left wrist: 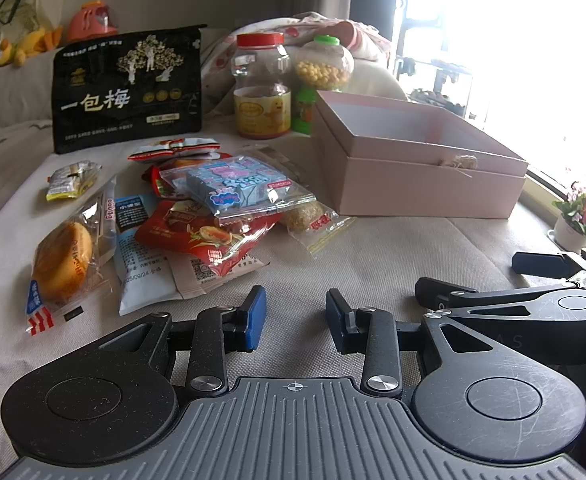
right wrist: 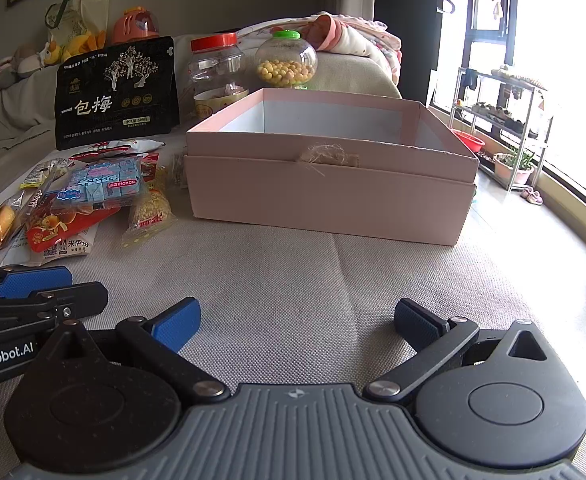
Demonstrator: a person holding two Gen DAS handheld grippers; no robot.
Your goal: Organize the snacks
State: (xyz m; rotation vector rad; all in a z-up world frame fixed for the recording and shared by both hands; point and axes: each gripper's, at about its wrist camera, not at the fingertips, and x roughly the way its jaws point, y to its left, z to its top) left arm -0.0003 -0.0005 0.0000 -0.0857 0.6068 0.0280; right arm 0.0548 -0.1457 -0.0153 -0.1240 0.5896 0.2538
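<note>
A heap of snack packets lies on the beige cushion: a blue Peppa Pig pack (left wrist: 239, 186) (right wrist: 101, 186) on top, red packets (left wrist: 201, 240), a bun in clear wrap (left wrist: 63, 260), a small yellow packet (left wrist: 69, 182). An open, empty pink box (left wrist: 421, 160) (right wrist: 329, 184) stands to the right of the heap. My left gripper (left wrist: 295, 318) is open and empty, low over the cushion in front of the heap. My right gripper (right wrist: 297, 326) is open and empty, in front of the box; it also shows in the left wrist view (left wrist: 489, 280).
A black plum bag (left wrist: 127, 88) stands behind the heap. A red-lidded jar (left wrist: 262, 84) and a green-lidded jar of yellow balls (left wrist: 325, 68) stand behind the box. Plush toys sit at the far left. A flower pot (left wrist: 577, 220) and a window lie right.
</note>
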